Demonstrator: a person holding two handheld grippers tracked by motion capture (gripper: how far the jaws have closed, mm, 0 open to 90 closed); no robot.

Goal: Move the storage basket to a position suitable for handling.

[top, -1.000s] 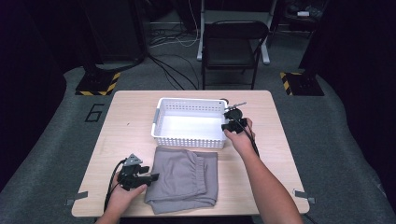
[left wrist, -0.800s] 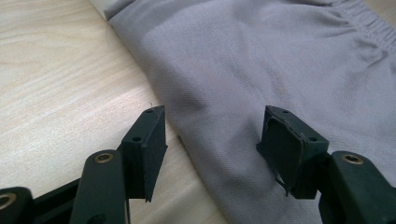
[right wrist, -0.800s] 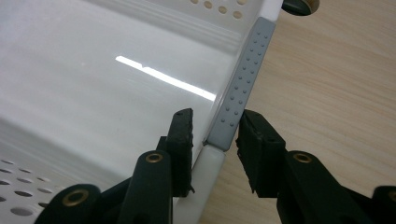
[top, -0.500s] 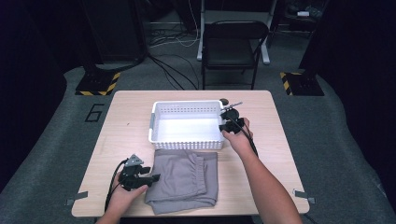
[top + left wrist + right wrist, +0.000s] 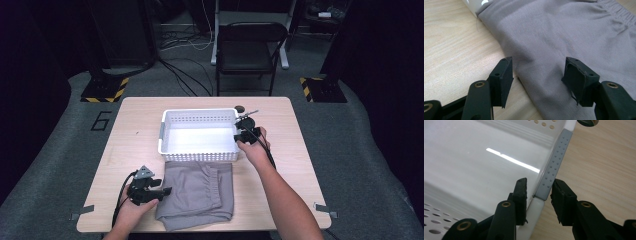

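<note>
— Right gripper [image 5: 537, 192]?
— Astride the white basket's [image 5: 200, 150] grey handle [image 5: 554, 167], jaws either side of the rim, small gaps visible, not clamped.
— Left gripper [image 5: 536, 75]?
— Spread wide, hovering over the near-left edge of the grey folded shorts [image 5: 197, 192], pinching nothing.
— Shorts?
— Flat on the table [image 5: 140, 120], just in front of the basket.

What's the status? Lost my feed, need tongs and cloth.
Left tongs open over folded grey cloth edge. Right tongs straddling white plastic basket rim, grip unclear. Nothing in the way.

basket [image 5: 199, 136] behind shorts [image 5: 200, 192], on table [image 5: 295, 165]
</note>
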